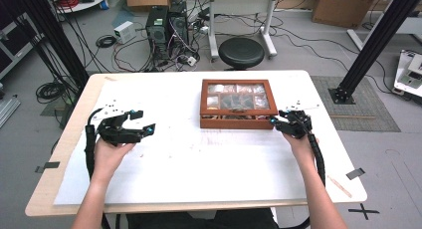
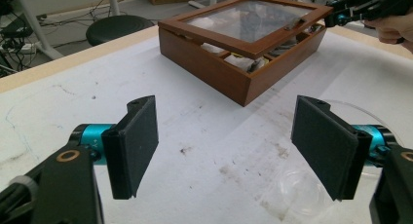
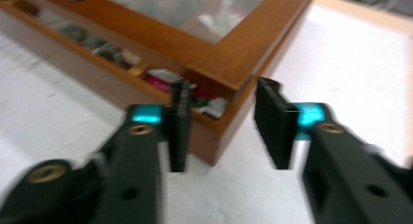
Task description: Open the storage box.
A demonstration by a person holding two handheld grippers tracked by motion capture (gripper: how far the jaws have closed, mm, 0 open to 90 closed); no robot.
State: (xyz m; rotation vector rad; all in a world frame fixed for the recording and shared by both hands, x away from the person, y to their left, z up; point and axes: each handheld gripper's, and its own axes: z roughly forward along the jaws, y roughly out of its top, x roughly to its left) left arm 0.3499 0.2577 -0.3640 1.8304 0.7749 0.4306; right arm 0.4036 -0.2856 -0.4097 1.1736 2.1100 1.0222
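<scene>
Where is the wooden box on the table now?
In the high view the wooden box sits right of centre toward the table's far edge, with the right tongs at its near right corner.

This is a lab or robotics workspace, not a home. A white table (image 1: 199, 159) stands on a grey concrete floor (image 1: 298, 45) strewn with loose cables (image 1: 134, 50). Behind it sit black computer towers (image 1: 166, 22) with wiring spilling out, a round black stool (image 1: 242, 52) and a second white workbench (image 1: 249, 0). Black aluminium frame posts (image 1: 378, 40) rise at both sides, cardboard boxes (image 1: 343, 5) are stacked along the back, and black tape marks (image 1: 363, 210) are stuck to the floor
</scene>
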